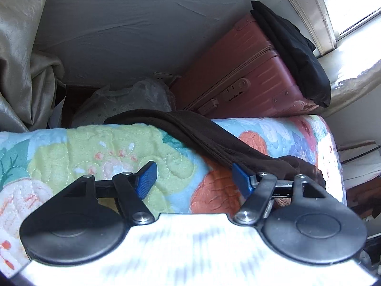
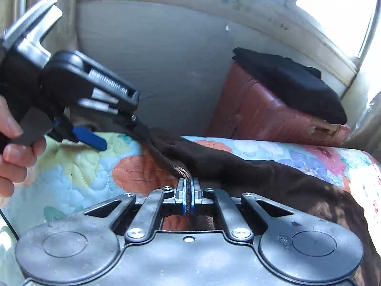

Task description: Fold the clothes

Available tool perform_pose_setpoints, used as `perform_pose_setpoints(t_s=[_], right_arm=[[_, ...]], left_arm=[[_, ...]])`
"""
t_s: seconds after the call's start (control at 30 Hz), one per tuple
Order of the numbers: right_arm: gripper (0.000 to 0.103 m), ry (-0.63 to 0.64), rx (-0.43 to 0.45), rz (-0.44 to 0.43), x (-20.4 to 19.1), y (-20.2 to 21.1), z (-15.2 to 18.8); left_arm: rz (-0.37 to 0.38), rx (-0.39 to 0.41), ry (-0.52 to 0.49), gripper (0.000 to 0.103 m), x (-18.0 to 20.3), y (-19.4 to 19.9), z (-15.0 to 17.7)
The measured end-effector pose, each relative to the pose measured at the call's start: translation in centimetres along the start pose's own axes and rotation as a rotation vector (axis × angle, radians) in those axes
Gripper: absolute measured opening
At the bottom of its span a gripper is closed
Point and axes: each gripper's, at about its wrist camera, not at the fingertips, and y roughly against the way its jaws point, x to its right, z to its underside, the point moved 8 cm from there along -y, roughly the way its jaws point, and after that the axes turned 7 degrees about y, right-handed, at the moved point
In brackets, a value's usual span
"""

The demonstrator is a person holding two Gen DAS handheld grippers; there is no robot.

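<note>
Brown garment [image 2: 214, 157] lies bunched across a floral quilt [image 1: 100, 147] on the bed, one end trailing toward the far edge. Right gripper [image 2: 188, 190] is clamped tight on a gathered fold of that garment, blue pads pressed against the cloth with no gap visible. Left gripper [image 1: 194, 178] stands wide apart over the quilt; its left pad [image 1: 146, 178] is clear of the fabric, while the garment runs past just beside its right pad, contact uncertain. From the right wrist view, a hand [image 2: 14, 143] grips the left tool's handle. Behind the bed stands a red suitcase [image 1: 240, 81] with a folded black garment [image 1: 295, 52] lying on top.
</note>
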Motion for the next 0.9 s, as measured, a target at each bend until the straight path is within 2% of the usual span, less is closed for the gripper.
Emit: perform_pose_setpoints(t_s=[0.03, 0.1, 0.17, 0.23, 0.33, 0.37, 0.4, 0.47, 0.57, 0.63, 0.67, 0.7, 0.73, 0.77, 0.8, 0.83, 0.9], right_arm=[[0.003, -0.005, 0.039, -0.005, 0.4, 1.6, 0.4], [0.003, 0.005, 0.036, 0.014, 0.9, 3.7, 1.8], [0.003, 0.006, 0.037, 0.019, 1.1, 4.9, 2.7], [0.003, 0.006, 0.028, 0.033, 1.4, 5.4, 3.3], [0.003, 0.014, 0.024, 0.068, 1.6, 5.7, 3.5], [0.003, 0.003, 0.026, 0.064, 1.8, 5.7, 3.4], [0.003, -0.008, 0.028, 0.059, 2.0, 5.9, 3.4], [0.003, -0.019, 0.040, 0.059, 2.1, 6.5, 3.4], [0.003, -0.022, 0.062, 0.055, 2.2, 7.4, 3.3], [0.003, -0.001, 0.092, 0.072, 2.2, 8.2, 3.4], [0.003, -0.005, 0.103, 0.070, 2.4, 8.6, 3.4], [0.003, -0.011, 0.103, 0.068, 2.6, 8.7, 3.5], [0.003, -0.018, 0.100, 0.067, 2.8, 8.9, 3.6], [0.003, -0.017, 0.096, 0.071, 3.0, 8.9, 3.8], [0.003, -0.014, 0.092, 0.075, 3.2, 9.0, 4.0], [0.003, -0.016, 0.088, 0.075, 3.3, 9.0, 4.2], [0.003, -0.050, 0.084, 0.071, 3.8, 8.9, 4.6]], left_arm=[[0.033, -0.008, 0.020, 0.074, 0.0, 0.3, 0.2], [0.085, -0.033, 0.079, 0.078, -0.2, 0.0, 0.6], [0.071, -0.074, 0.119, 0.081, -0.5, -0.8, 1.3], [0.039, -0.078, 0.067, 0.081, 0.4, -1.1, 2.0], [-0.056, -0.021, -0.111, 0.081, 2.6, -1.3, 2.9], [-0.061, -0.017, -0.120, 0.082, 3.1, -1.7, 3.0], [-0.058, -0.019, -0.111, 0.085, 3.4, -2.2, 3.2], [-0.053, -0.016, -0.075, 0.098, 3.7, -3.1, 3.2], [-0.067, 0.046, 0.047, 0.102, 3.0, -4.1, 2.6], [-0.071, 0.086, 0.060, 0.103, 3.1, -4.3, 2.6], [-0.076, 0.105, 0.042, 0.099, 3.3, -4.3, 2.6], [-0.092, 0.125, 0.005, 0.090, 3.6, -4.1, 2.6], [-0.117, 0.144, -0.035, 0.049, 3.7, -3.9, 2.5], [-0.110, 0.152, -0.036, 0.018, 3.6, -3.7, 2.3], [-0.091, 0.156, -0.024, 0.017, 3.5, -3.5, 2.1], [-0.057, 0.172, 0.022, 0.011, 3.3, -2.9, 1.8], [-0.009, 0.241, 0.061, 0.010, 3.2, -0.9, 1.1]])
